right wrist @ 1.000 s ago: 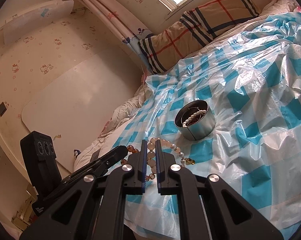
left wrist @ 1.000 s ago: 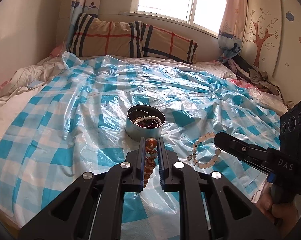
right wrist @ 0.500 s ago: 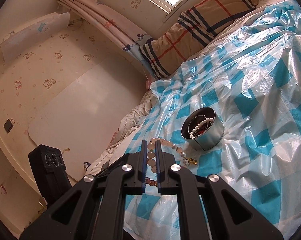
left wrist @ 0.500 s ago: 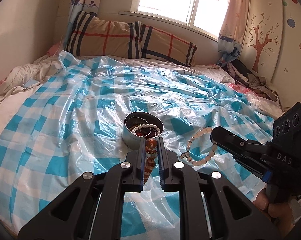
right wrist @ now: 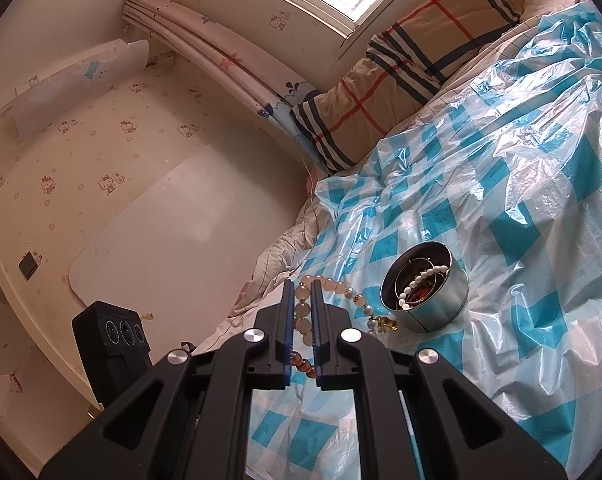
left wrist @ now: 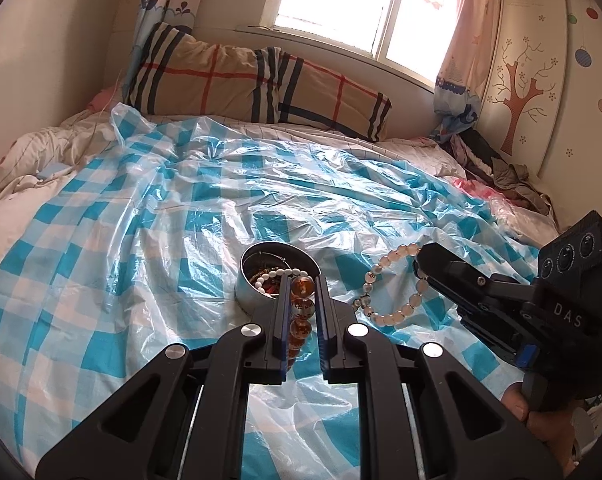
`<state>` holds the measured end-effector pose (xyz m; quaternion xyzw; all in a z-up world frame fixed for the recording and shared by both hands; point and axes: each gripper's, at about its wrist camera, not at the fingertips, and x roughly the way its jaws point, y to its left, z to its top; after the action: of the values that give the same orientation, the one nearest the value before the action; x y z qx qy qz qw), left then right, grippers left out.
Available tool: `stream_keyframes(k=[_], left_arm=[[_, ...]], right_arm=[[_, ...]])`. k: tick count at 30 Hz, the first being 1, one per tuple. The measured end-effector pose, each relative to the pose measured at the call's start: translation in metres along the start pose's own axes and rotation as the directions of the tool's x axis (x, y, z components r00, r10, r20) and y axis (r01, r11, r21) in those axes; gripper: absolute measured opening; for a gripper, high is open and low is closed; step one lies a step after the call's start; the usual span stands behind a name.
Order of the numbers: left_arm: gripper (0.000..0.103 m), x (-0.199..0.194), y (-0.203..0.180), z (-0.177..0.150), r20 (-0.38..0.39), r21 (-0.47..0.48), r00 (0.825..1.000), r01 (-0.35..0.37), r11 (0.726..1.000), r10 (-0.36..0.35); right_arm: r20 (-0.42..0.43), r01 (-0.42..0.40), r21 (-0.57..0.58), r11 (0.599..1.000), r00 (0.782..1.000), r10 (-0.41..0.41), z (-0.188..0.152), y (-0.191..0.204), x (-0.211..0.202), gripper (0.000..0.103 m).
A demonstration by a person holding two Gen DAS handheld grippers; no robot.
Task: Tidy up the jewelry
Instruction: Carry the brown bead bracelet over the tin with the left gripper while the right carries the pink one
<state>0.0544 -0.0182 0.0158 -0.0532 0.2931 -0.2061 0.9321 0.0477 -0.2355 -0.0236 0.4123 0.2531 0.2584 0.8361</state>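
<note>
A round metal tin stands on the blue-checked plastic sheet and holds a white bead bracelet and other jewelry. My left gripper is shut on an amber bead bracelet, held just above the tin's near rim. My right gripper is shut on a pale pink bead bracelet, which hangs in a loop just right of the tin in the left wrist view. The right gripper also shows in the left wrist view.
The plastic sheet covers a bed. Plaid pillows lie under the window. A pile of clothes lies at the far right. A wall runs along the bed's left side.
Both grippers have lifted and moved toward the tin with their bracelets. The amber bracelet now sits over the tin's near rim; the pale bracelet hangs closer to the tin.
</note>
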Motion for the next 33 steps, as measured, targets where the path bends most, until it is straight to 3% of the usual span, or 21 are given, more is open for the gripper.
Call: stream_keyframes(k=[15,33], left_arm=[[0.011,0.031,-0.004,0.019,0.004,0.008,1.000,0.009,1.000,-0.009],[0.011,0.074,0.001,0.036,-0.005,0.007,1.000,0.014,1.000,-0.014]], right_arm=[[-0.015,-0.015,-0.003,1.000,1.000,0.014,0.018,-0.013,0.026,0.009],[-0.053,0.027,-0.001,1.000,0.998,-0.027,0.035,-0.042,0.063,0.009]])
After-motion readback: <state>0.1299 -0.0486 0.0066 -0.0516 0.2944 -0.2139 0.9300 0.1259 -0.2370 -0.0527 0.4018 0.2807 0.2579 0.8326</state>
